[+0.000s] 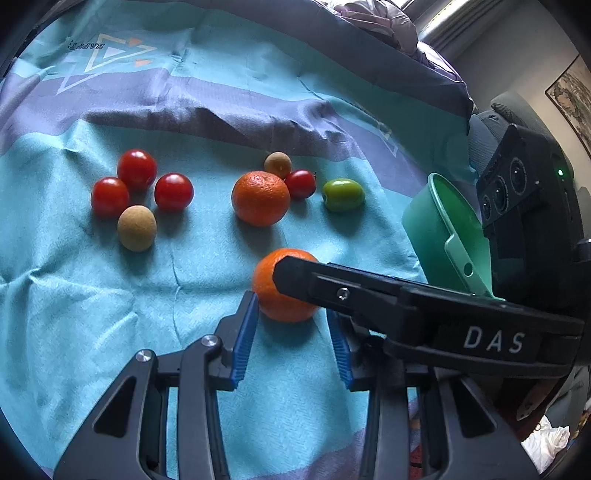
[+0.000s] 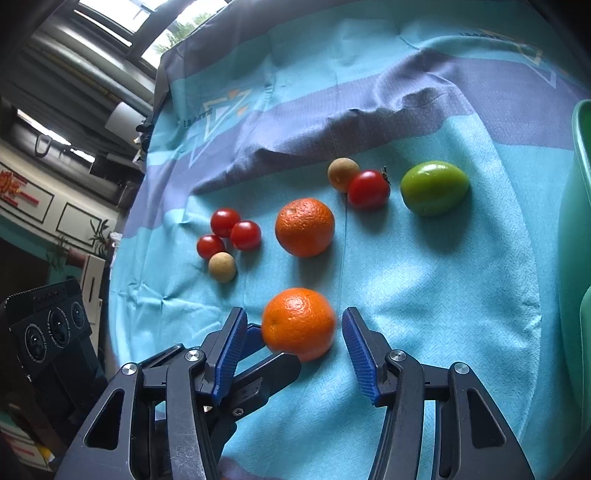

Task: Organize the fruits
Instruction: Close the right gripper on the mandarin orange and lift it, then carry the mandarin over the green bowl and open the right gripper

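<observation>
Orange (image 2: 299, 323) between spread right tongs (image 2: 293, 341), spread left tongs (image 1: 291, 338) alongside, second orange (image 2: 304, 227) beyond, green bowl (image 1: 448, 236) right.

Both grippers' jaws wide apart

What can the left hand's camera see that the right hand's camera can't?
Only the left wrist view shows the whole green scoop, a framed picture and the right gripper crossing in front. Only the right wrist view shows windows and potted plants. Both show the near orange, far orange, tomatoes and green fruit.
</observation>
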Action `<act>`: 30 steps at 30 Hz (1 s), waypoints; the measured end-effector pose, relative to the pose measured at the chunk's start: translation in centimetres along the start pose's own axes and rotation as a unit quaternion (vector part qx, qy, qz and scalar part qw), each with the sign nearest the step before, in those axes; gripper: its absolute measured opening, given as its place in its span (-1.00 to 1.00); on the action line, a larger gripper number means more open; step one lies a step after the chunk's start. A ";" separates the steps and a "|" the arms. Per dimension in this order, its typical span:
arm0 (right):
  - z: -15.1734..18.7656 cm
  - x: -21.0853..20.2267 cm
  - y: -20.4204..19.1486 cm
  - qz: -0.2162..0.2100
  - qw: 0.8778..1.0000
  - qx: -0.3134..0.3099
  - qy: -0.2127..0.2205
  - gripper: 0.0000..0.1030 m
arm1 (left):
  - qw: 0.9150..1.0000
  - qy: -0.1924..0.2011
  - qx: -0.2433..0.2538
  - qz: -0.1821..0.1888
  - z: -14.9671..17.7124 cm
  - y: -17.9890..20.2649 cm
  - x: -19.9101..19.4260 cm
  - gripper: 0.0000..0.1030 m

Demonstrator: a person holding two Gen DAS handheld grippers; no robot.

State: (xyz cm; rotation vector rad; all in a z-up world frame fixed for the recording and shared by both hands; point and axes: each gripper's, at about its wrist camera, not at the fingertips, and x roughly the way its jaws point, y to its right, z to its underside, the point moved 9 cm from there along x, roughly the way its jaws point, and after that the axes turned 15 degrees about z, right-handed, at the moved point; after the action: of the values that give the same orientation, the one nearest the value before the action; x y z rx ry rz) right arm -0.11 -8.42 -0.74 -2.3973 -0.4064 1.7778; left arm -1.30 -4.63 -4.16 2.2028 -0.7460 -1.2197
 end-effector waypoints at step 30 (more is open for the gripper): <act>-3.1 -12.7 8.1 0.033 0.983 0.037 0.178 -0.11 | 0.981 0.032 0.193 -0.010 -4.4 15.7 3.3 -0.34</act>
State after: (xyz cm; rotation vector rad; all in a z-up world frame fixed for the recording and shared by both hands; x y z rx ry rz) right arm 0.58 -19.66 9.71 -2.6264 -0.2164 1.3161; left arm 0.56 -17.44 6.33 2.5505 -1.0065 -1.0772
